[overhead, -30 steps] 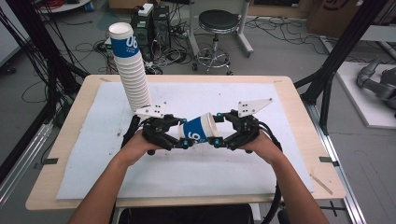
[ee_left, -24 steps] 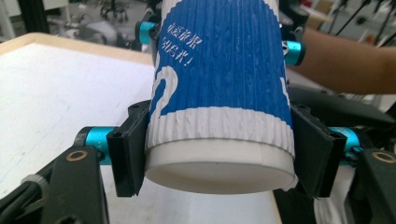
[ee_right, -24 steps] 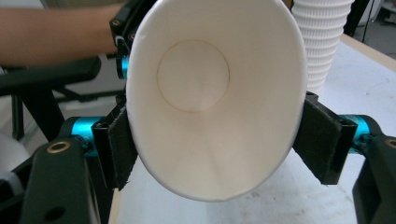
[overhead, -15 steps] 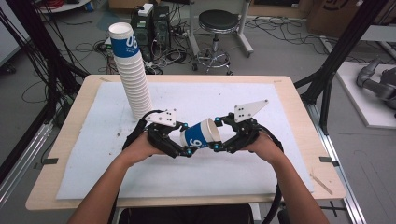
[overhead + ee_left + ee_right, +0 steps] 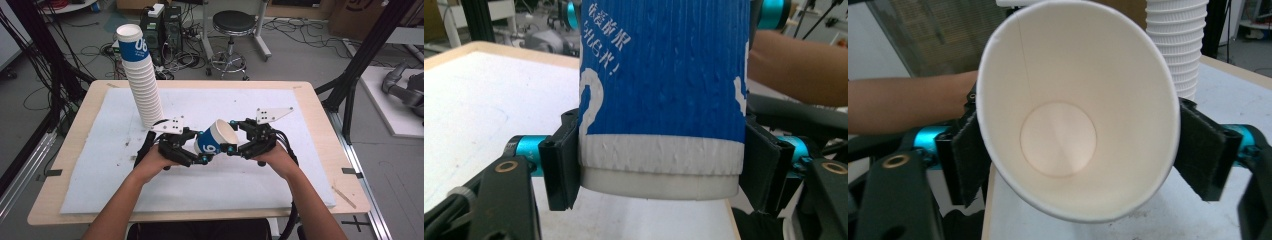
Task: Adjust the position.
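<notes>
A blue and white paper cup (image 5: 214, 138) hangs tilted above the middle of the white mat, held from both ends. My left gripper (image 5: 199, 152) is shut on its base end; in the left gripper view the black pads (image 5: 565, 162) press both sides of the cup (image 5: 664, 75) near its bottom. My right gripper (image 5: 233, 146) is shut on the rim end. The right gripper view looks into the empty cup (image 5: 1058, 135), whose mouth is squeezed oval between the pads (image 5: 1200, 150). A tall leaning stack of cups (image 5: 142, 80) stands at the back left.
The white mat (image 5: 300, 165) covers a wooden table (image 5: 345, 150). The stack of cups (image 5: 1175, 45) rises close behind the held cup in the right gripper view. Beyond the table stand a stool (image 5: 232, 22), cables and black frame posts.
Both hands shifted only slightly. The cup has tipped a little, so its open mouth faces more upward. Both grippers kept their hold.
</notes>
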